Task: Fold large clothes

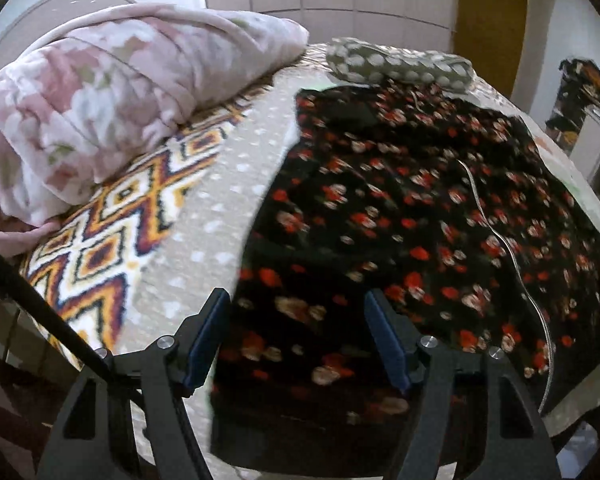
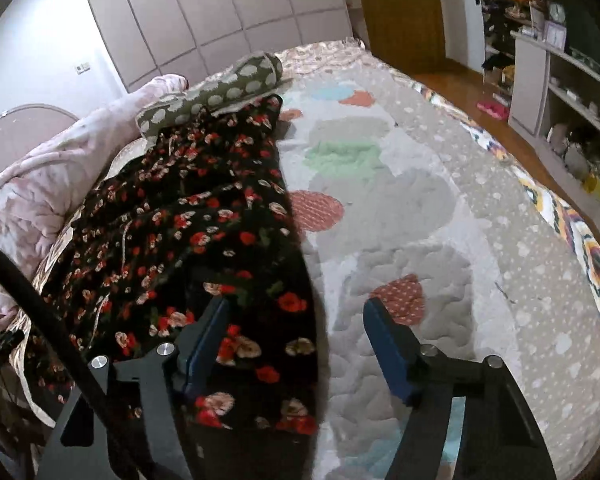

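Note:
A black garment with red and cream flowers (image 1: 420,208) lies spread flat on the bed, with a thin white cord (image 1: 496,236) trailing across it. My left gripper (image 1: 296,294) hovers open above the garment's near left part, and its blue pads are apart from the cloth. In the right wrist view the same garment (image 2: 188,216) fills the left half, its straight right edge running toward me. My right gripper (image 2: 296,302) is open and straddles that edge: the left finger is over the floral cloth, the right finger over the bedspread. Nothing is clamped in either gripper.
The bed carries a quilted bedspread (image 2: 400,208) with coloured patches and a zigzag border (image 1: 112,240). A bundled pink floral quilt (image 1: 100,112) lies at the left and an olive spotted cloth (image 1: 396,64) beyond the garment. Shelves (image 2: 560,92) stand at the right, a wardrobe (image 2: 220,12) behind.

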Tool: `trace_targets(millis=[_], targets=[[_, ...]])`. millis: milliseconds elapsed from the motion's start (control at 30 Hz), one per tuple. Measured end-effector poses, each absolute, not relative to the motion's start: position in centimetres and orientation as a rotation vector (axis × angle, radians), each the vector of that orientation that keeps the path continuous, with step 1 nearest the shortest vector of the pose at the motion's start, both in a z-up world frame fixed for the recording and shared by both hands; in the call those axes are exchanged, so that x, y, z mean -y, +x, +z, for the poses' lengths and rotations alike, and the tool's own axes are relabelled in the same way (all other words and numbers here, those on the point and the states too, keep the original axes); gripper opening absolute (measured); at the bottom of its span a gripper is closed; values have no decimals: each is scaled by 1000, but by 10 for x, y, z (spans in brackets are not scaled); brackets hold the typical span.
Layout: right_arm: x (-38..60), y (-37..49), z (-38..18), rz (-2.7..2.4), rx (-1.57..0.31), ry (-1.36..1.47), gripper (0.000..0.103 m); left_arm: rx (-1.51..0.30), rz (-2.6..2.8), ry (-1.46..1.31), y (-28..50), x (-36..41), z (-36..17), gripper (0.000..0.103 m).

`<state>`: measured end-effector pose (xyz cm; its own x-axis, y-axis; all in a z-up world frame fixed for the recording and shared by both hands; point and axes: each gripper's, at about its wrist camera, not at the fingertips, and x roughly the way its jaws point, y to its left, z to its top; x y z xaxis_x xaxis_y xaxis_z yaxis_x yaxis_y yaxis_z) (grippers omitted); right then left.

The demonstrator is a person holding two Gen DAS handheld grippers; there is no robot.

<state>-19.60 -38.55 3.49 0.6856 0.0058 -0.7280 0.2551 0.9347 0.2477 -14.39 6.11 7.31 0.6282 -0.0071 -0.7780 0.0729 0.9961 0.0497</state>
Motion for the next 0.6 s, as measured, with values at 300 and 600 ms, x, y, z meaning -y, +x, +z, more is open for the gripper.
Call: trace_targets(millis=[300,600], targets=[[330,-181,41,-82,-766,200,65,-968,-49,111,-141,-37,38,71],[297,-170,-7,-122,-840,100,71,-969,-7,58,-139,-48,28,88]])
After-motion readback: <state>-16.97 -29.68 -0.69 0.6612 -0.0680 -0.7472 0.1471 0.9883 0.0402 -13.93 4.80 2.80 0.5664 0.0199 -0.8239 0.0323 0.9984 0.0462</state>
